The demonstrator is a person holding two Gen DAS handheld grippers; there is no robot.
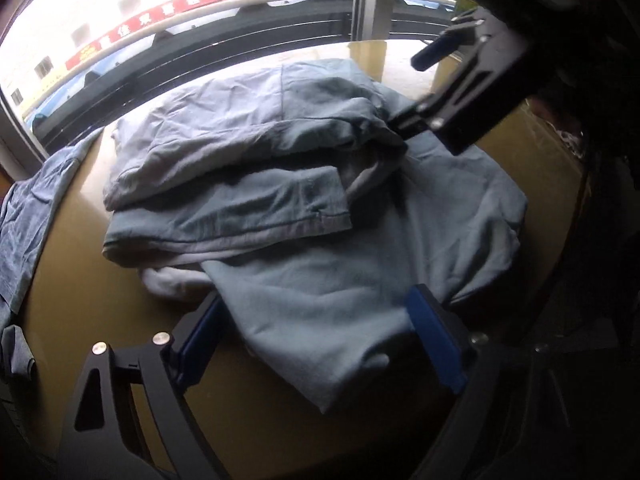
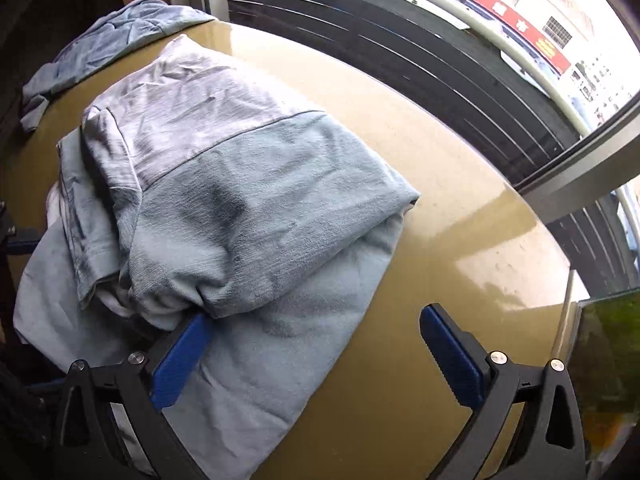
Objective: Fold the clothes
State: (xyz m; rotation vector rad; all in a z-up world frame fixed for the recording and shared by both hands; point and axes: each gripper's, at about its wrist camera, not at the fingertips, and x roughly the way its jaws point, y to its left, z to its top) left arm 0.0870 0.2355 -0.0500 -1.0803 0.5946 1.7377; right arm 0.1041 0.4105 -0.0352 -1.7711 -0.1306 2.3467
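The pale blue garment (image 1: 304, 216) lies bunched in the middle of the tabletop (image 2: 460, 208), its upper half doubled over onto the lower so that several soft layers overlap. Judge it light, limp and quick to slump: it will sag wherever you do not carry it, so take it by a hem or a corner of the loose bottom layer, not by the heaped middle. Your left gripper (image 1: 316, 332) hangs over the near corner of that bottom layer, jaws spread wide with the cloth lying between them but not pinched. Your right gripper (image 2: 316, 344) stands at the garment's other side, jaws spread as wide as they go; one blue pad (image 2: 180, 356) sits at the edge of the folded-over bulge, whether touching it you cannot tell, and the other over bare tabletop, and nothing is held. Beyond the garment, a denim piece (image 1: 32, 216) drapes off the tabletop's far edge, by the window (image 2: 400, 40).
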